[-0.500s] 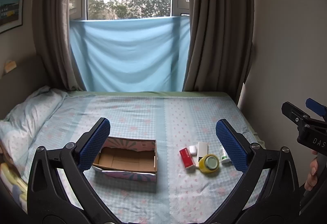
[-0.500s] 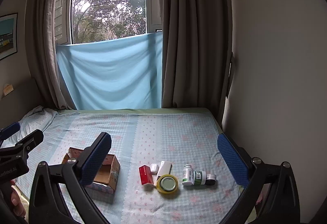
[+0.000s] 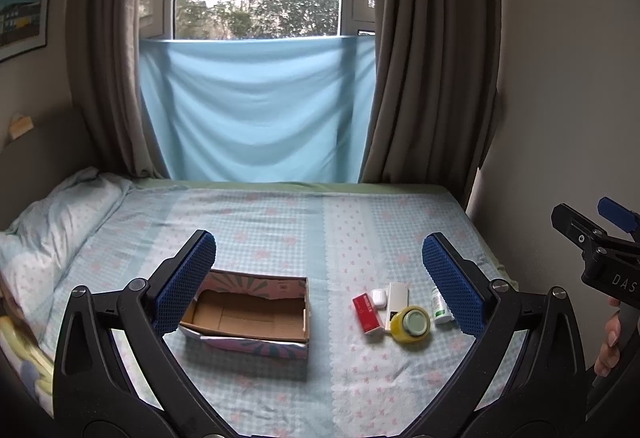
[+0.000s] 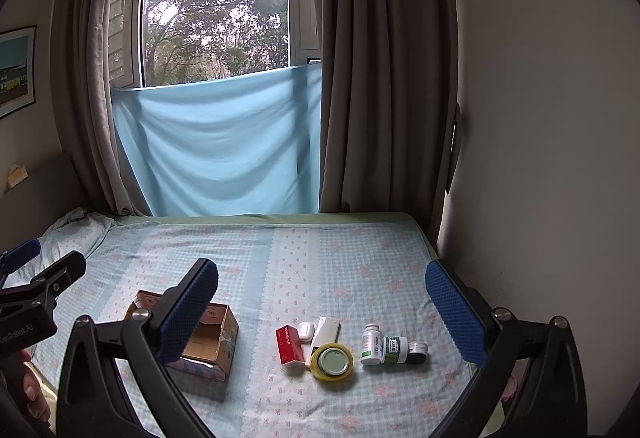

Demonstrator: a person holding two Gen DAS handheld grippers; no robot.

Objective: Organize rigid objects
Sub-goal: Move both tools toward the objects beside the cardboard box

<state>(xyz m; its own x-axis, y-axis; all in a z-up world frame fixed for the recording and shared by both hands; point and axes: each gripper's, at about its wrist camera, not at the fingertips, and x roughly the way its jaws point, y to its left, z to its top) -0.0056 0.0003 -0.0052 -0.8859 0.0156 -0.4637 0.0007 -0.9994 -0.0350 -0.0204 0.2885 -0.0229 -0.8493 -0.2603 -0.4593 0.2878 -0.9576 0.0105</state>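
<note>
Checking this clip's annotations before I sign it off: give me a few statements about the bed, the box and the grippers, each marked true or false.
1. The cardboard box is open and has nothing in it. True.
2. The red box is already inside the cardboard box. False: it lies on the bed sheet, beside the yellow jar.
3. The left gripper is open and holds nothing. True.
4. The right gripper is closed on the white bottle. False: its jaws stand wide apart, and the bottle rests on the sheet.
5. The yellow jar lies to the left of the cardboard box. False: it lies to the right.
</note>
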